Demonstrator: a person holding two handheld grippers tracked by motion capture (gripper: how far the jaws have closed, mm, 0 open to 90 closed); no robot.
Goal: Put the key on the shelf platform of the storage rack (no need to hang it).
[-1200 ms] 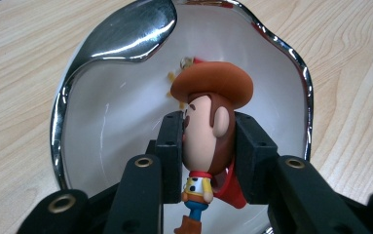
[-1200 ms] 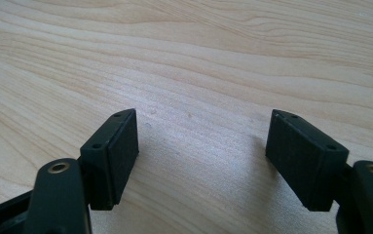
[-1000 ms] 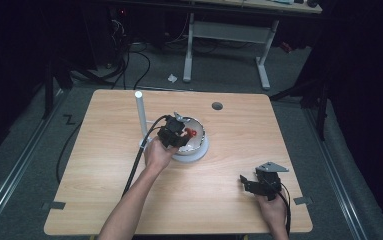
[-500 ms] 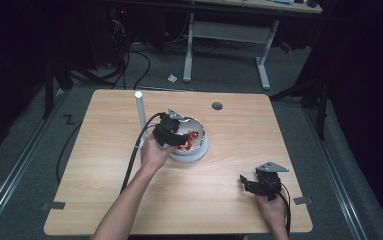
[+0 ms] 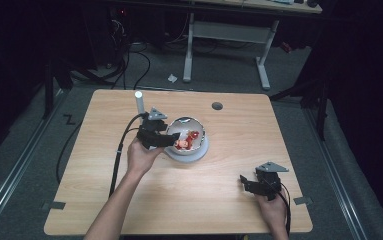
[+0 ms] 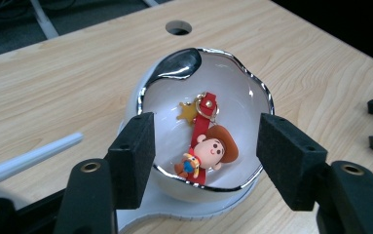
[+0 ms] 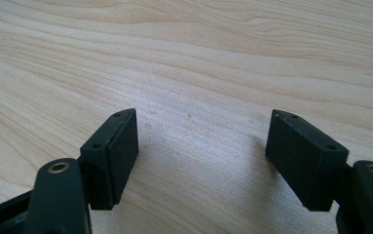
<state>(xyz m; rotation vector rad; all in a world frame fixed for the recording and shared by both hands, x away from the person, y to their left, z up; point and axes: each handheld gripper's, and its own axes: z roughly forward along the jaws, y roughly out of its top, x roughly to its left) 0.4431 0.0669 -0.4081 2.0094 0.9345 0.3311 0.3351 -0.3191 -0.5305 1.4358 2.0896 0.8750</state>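
At lower right of the high view: the right gripper (image 5: 247,184) is sitting low over bare wood near the table's front edge, held by the person's right hand (image 5: 272,209).
Right jaws: standing spread wide in the right gripper view, nothing between them, only the table (image 7: 223,63) grain lying beyond.
Lower centre-left of the high view: the left forearm is reaching up from the bottom edge, its hand (image 5: 141,155) gripping the left gripper (image 5: 171,141).
Left jaws: standing spread apart in the left gripper view, flanking the near rim of the bowl (image 6: 252,92) without pinching it.
Bowl: white, silver-rimmed, tilting toward the camera, sitting on a white base (image 6: 174,212) at mid-frame.
Keychain (image 6: 208,148): a cowboy figure with brown hat, red strap and gold star, lying inside the bowl.
Upper left of the high view: a white post (image 5: 140,103) is standing upright just behind the left gripper.
Upper centre: a round hole (image 5: 217,106) is showing in the tabletop beyond the bowl.
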